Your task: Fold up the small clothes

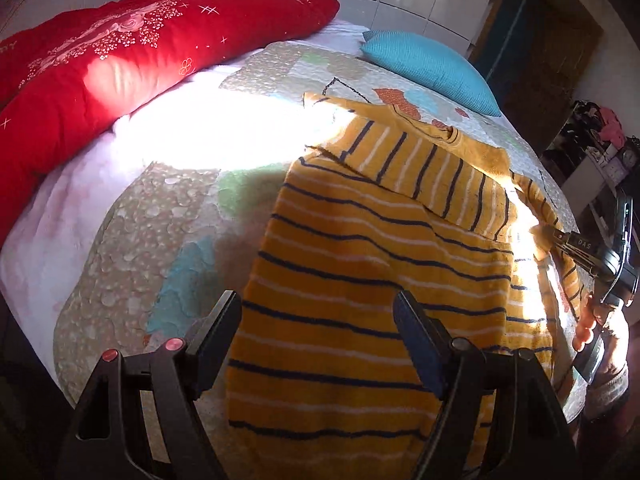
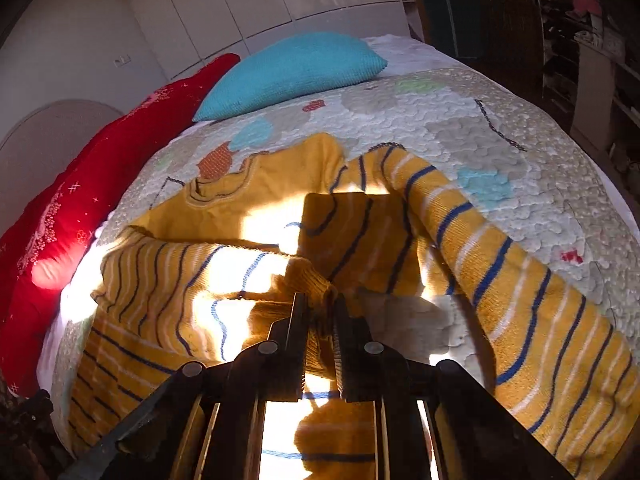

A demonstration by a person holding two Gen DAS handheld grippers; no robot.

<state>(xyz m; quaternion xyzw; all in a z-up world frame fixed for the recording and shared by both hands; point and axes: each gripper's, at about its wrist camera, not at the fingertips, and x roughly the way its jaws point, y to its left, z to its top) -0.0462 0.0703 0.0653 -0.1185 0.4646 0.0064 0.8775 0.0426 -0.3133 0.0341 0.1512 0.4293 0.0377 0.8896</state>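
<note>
Red is the first colour on the left: a long red pillow (image 1: 132, 52) lies along the far edge of the bed. Beside it, the quilted bedspread (image 1: 120, 224) with pastel patches covers the mattress, and a strong patch of sunlight falls on it. Above the near edge of the bed, the left gripper (image 1: 316, 340) hangs with its jaws wide apart and grasps nothing; the fabric is under it, not between the pads. In the middle lies the yellow striped sweater (image 1: 360, 248), partly folded, one sleeve laid over the body. A turquoise cushion (image 1: 432, 68) rests behind it, near the headboard side. At the right side, the right gripper (image 2: 320, 312) is clenched on a bunched fold of the sweater, near its cuff.
</note>
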